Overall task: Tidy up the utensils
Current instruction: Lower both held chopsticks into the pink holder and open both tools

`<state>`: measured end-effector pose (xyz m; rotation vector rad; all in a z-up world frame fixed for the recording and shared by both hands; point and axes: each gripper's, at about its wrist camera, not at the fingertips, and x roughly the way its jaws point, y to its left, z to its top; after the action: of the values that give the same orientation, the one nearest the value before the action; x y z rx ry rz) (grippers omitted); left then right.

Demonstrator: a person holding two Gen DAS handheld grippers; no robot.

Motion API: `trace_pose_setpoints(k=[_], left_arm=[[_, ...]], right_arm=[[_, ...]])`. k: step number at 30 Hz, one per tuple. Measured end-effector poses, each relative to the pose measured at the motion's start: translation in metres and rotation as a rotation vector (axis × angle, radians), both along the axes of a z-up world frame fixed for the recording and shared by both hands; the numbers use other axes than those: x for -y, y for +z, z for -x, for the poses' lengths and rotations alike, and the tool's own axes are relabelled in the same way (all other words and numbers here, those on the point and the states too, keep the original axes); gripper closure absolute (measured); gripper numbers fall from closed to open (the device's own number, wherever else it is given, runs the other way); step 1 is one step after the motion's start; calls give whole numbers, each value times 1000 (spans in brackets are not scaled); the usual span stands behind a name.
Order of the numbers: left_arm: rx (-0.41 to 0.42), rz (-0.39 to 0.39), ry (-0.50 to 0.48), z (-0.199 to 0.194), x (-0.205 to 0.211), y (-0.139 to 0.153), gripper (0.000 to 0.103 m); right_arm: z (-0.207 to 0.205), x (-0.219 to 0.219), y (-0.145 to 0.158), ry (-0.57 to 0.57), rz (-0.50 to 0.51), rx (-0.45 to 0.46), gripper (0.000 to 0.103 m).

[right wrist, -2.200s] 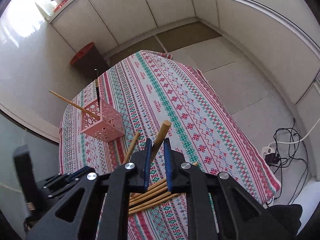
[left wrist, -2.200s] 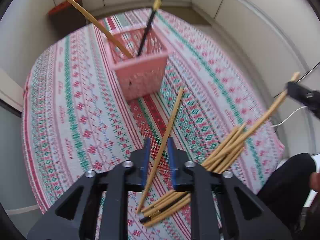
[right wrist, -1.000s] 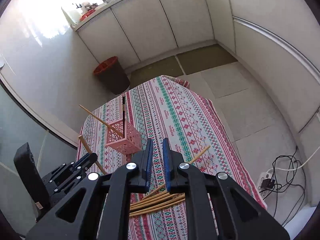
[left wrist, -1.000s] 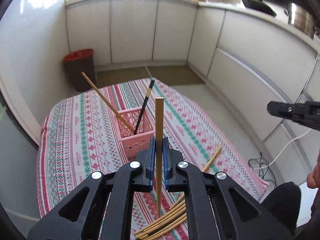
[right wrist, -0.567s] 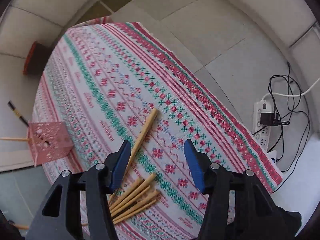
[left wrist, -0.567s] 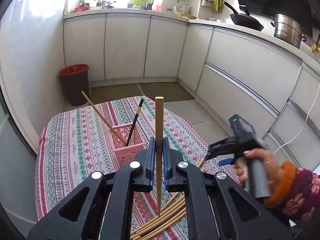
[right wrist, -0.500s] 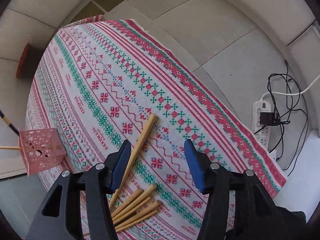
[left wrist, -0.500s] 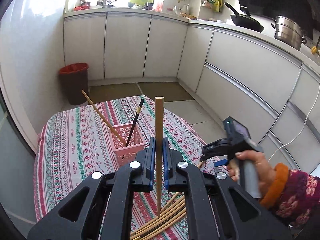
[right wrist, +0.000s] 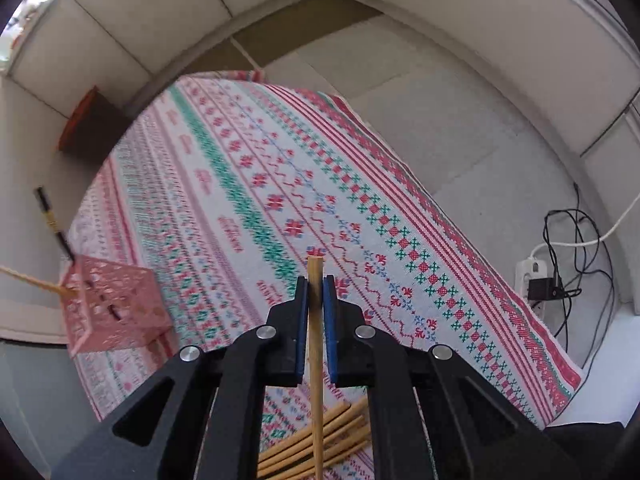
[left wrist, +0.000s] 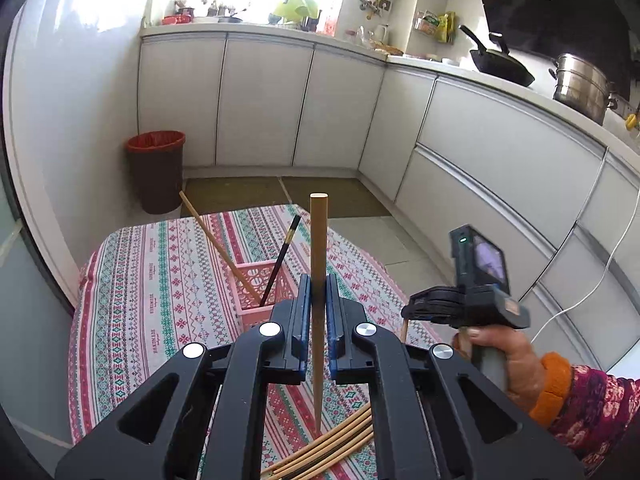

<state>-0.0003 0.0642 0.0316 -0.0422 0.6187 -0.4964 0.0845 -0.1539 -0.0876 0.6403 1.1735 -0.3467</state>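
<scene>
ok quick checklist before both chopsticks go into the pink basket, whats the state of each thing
1. Left gripper shut on a wooden chopstick: ok, held near upright.
2. Right gripper shut on its own wooden chopstick: ok.
3. Pink basket upright on the tablecloth: ok.
4. Room in the basket: cannot tell; a tan chopstick and a black chopstick already lean inside.
5. Either gripper above the basket: not ok, it sits ahead of the left and well off to the right one's left.
6. Remaining chopsticks lie in a loose pile on the cloth: ok.
</scene>
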Motion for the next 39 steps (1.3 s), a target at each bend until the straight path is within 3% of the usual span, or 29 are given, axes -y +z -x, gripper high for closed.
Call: trace_pose_setpoints(k=[11, 17, 20, 24, 30, 33, 39], left_arm=[[82, 46, 68, 2, 4, 49, 97], [178, 47, 154, -29, 9, 82, 97], [210, 45, 207, -51, 9, 90, 97], [206, 44, 243, -76, 9, 84, 97], [170, 37, 264, -101, 0, 37, 95], [135, 90, 301, -98, -15, 17, 81], [115, 128, 349, -85, -43, 20, 80]], right_arm=[[70, 4, 165, 158, 20, 382, 95], [58, 0, 245, 208, 32, 555, 95], [46, -5, 269, 225, 36, 611, 95], [24, -17, 280, 255, 51, 640, 95], [-2, -39, 262, 298, 53, 628, 95], [-10, -49, 248, 313, 63, 612, 95], [-23, -67, 223, 334, 105, 584, 95]])
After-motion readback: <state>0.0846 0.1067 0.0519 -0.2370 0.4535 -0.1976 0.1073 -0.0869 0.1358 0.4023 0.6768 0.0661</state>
